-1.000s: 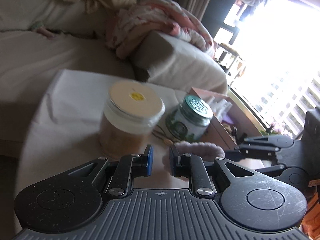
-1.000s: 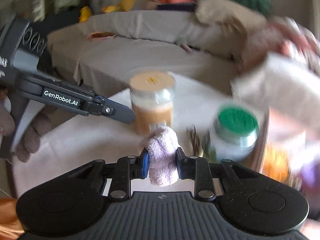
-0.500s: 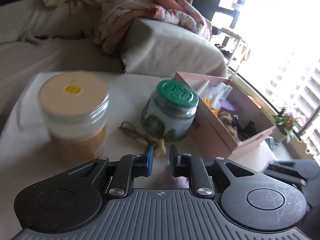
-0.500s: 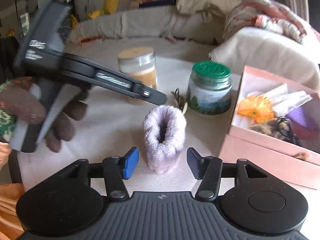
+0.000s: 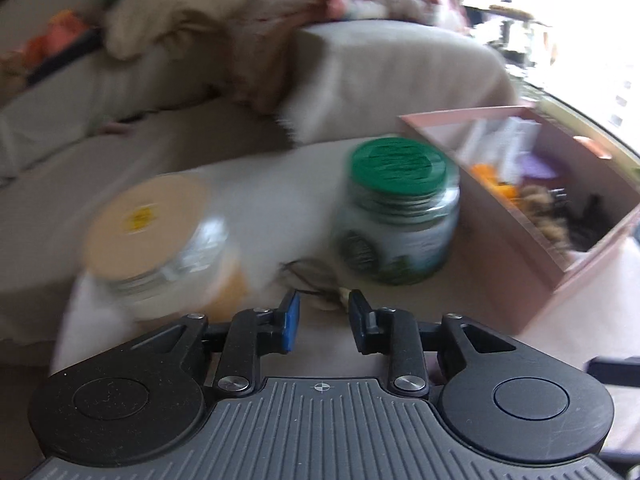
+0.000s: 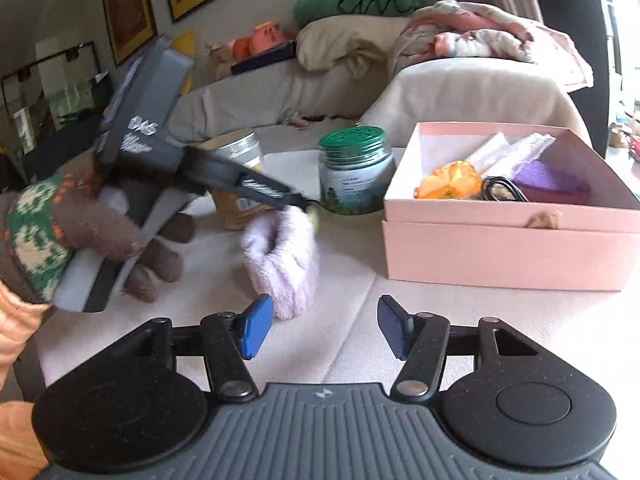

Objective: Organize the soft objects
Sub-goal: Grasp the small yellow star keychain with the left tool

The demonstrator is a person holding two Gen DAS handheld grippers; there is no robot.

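A fluffy lilac scrunchie lies on the white table cloth in the right wrist view, just ahead of my right gripper, which is open and empty. My left gripper reaches in from the left, its tips just above the scrunchie's far edge. In the blurred left wrist view the left gripper is partly open with nothing between the pads. A small dark and yellow hair tie lies ahead of it. The pink box holds soft items, among them an orange flower piece.
A green-lidded jar and a beige-lidded jar stand on the table behind the scrunchie. A sofa with blankets and pillows lies beyond the table. The window is at the right.
My right gripper opened, let go of the lilac scrunchie and drew back. My left gripper opened a little and swung over toward the scrunchie.
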